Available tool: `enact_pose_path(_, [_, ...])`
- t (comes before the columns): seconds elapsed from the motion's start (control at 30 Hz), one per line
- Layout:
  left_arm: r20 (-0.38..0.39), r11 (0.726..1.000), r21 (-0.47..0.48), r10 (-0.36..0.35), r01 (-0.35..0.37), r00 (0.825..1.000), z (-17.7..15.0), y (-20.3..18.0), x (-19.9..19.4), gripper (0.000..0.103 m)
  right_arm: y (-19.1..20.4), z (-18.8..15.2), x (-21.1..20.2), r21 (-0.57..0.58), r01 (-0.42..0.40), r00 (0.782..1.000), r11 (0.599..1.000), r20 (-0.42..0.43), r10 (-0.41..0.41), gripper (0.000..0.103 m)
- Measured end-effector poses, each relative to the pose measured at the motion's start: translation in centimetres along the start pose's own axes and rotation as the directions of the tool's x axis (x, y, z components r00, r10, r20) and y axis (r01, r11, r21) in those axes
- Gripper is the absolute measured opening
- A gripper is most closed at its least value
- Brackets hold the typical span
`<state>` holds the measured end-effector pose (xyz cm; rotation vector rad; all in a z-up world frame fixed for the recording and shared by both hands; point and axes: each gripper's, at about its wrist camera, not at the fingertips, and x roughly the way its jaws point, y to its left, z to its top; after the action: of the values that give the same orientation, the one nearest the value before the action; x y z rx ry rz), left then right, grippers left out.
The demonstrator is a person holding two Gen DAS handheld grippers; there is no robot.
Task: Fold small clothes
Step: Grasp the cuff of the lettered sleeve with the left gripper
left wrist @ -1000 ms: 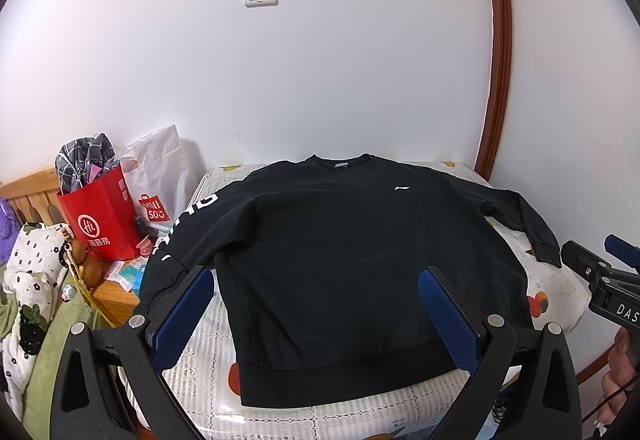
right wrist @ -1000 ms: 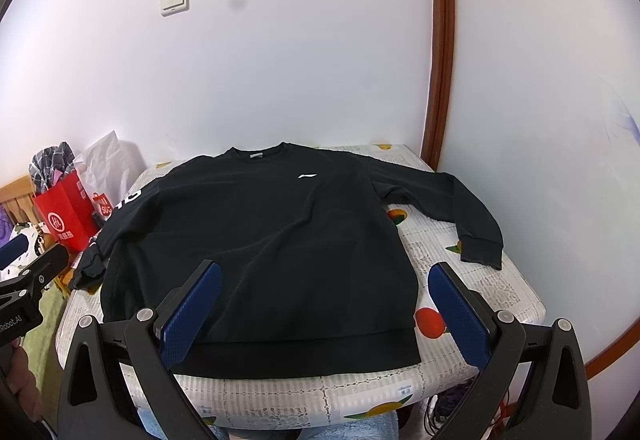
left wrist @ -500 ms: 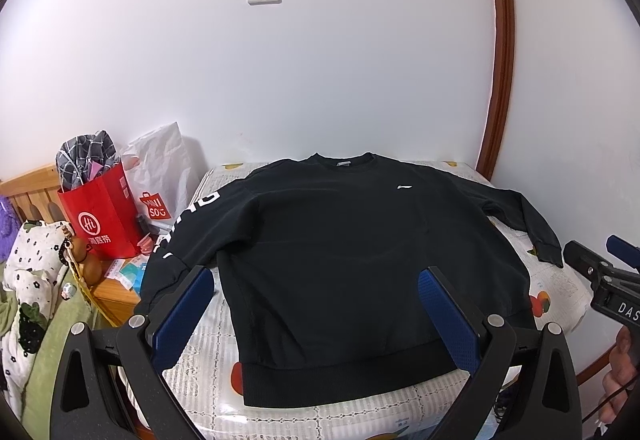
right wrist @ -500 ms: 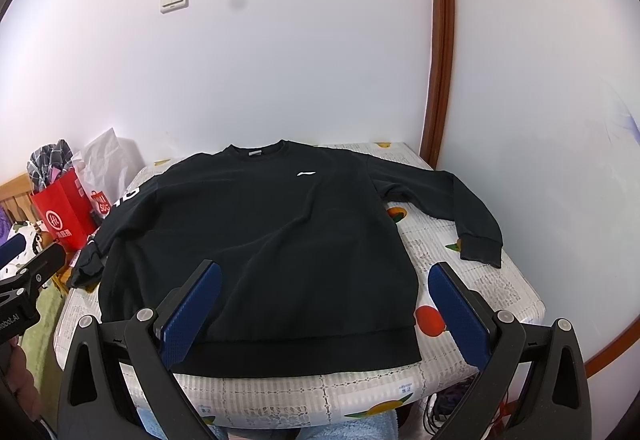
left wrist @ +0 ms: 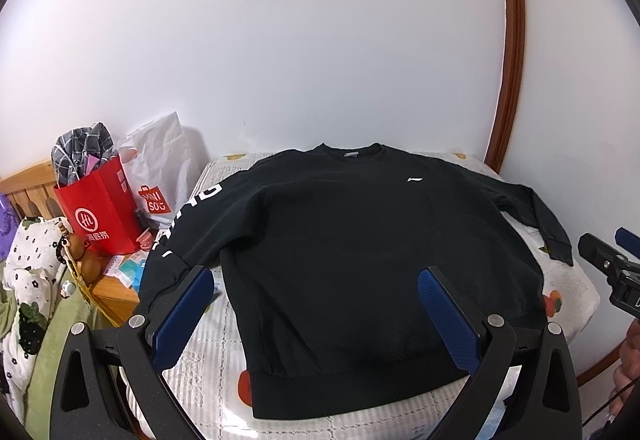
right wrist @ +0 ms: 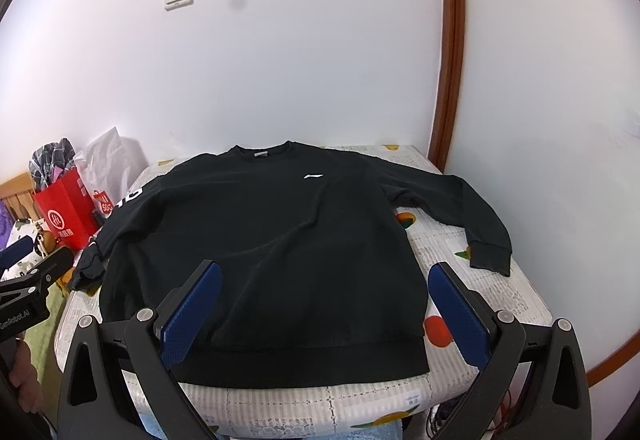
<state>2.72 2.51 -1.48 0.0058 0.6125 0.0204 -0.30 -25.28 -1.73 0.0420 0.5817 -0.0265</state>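
The sweatshirt (right wrist: 264, 240) lies flat, sleeves out at 9 and 3, on the table (right wrist: 496, 296), ready for folding. My left gripper (left wrist: 316, 316) and right gripper (right wrist: 324, 312) hover wide, empty, above its hem.

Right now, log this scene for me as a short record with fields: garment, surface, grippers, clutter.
garment: black sweatshirt, spread flat, front up, both sleeves out, unfolded
surface: table under a fruit-print cover
left gripper: open, holding nothing
right gripper: open, holding nothing
clutter: red paper bag and white plastic bag at the left
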Motion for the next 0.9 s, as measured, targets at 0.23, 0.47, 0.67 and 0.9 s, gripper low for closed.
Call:
enact_pose_path(0.23, [-0.102,1.000,-0.016,0.020,-0.021,0.995,-0.4,2.7,5.5,0.103,0.4,0.2,4.1,0.007,-0.010,0.999,1.000,-0.050,0.011,0.102])
enact_pose_path(0.47, [-0.208,0.994,-0.078,0.054,-0.072,0.977,-2.9,8.4,10.8,0.101,1.1,-0.5,9.7,-0.009,-0.007,0.994,1.000,-0.109,0.006,0.101])
enact_pose_path(0.67, [-0.268,0.985,-0.058,0.140,-0.161,0.953,-5.2,13.5,14.0,0.100,2.2,-1.6,13.9,-0.030,-0.036,0.985,0.999,-0.168,0.031,0.101])
enact_pose_path(0.9, [-0.306,0.982,-0.045,0.161,-0.184,0.938,-6.6,16.0,17.2,0.096,3.6,-2.4,16.8,-0.058,-0.079,0.975,0.995,-0.214,0.064,0.101])
